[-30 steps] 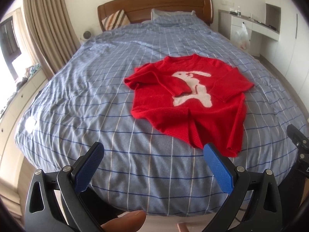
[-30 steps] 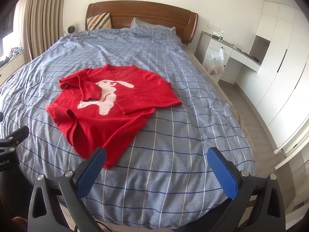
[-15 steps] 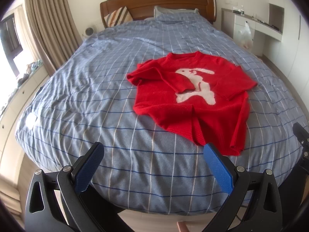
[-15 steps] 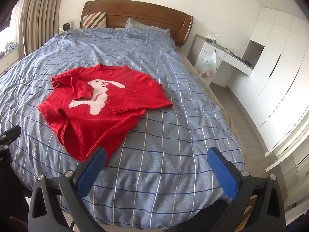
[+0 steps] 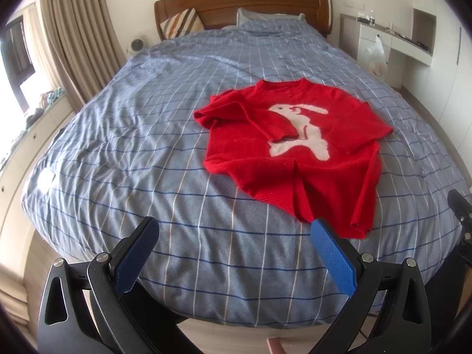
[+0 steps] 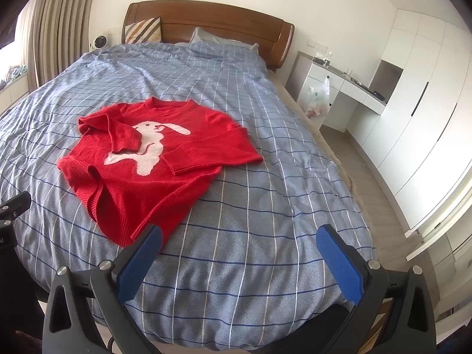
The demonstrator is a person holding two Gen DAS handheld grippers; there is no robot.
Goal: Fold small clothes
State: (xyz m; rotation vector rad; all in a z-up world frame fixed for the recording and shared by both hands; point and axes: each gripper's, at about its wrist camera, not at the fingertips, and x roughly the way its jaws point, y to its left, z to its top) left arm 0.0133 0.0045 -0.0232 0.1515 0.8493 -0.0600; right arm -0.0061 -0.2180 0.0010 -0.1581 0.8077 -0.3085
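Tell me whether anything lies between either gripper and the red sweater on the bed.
Nothing visible does. The red sweater lies alone on the checked bedspread; only bare cover separates its near hem from the open left gripper and the open right gripper.

One small red knit sweater (image 5: 295, 153) with a white rabbit motif on the chest lies front-up on the blue checked bed (image 5: 147, 135), neckline toward the headboard. Both sleeves are folded inward across the front. The hem is rumpled, with one raised crease.
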